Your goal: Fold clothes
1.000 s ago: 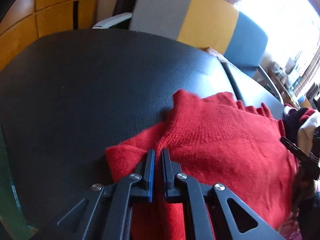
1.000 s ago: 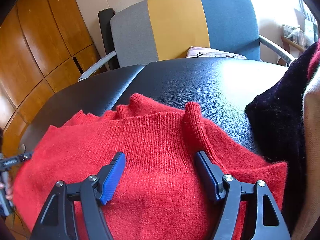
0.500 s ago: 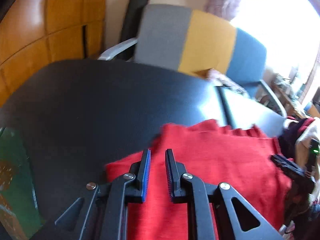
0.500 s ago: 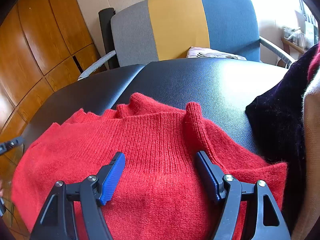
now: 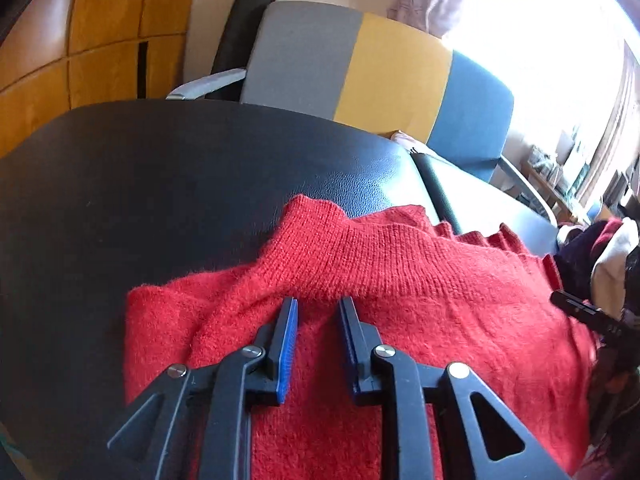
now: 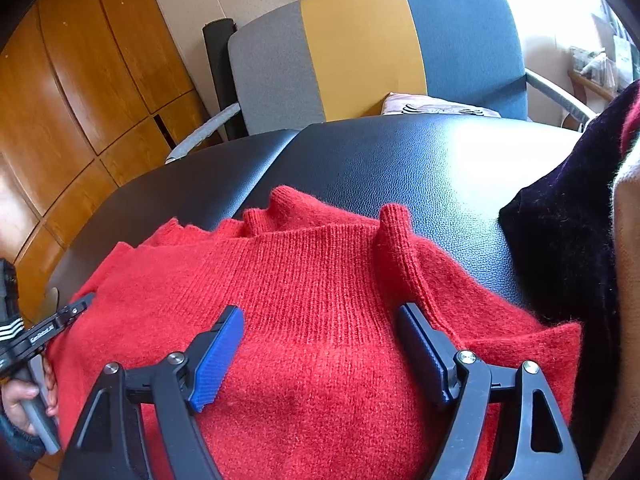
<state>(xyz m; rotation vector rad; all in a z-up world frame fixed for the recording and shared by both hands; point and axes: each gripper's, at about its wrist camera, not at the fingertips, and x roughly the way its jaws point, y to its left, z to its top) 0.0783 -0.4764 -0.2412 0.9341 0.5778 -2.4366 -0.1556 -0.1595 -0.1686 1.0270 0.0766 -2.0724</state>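
A red knit sweater lies folded on a black padded table. It also shows in the right wrist view. My left gripper hovers over the sweater's left part with its jaws a little apart and nothing between them. My right gripper is wide open over the sweater's right part, its fingers on either side of the ribbed middle. The left gripper's tip shows at the left edge of the right wrist view.
A pile of dark and cream clothes lies at the table's right. A grey, yellow and blue chair stands behind the table. Wooden cabinets are at the left.
My left gripper was shut on the sweater's left edge, has opened and let it go, and its jaws have spread further. The right gripper has stayed open and still.
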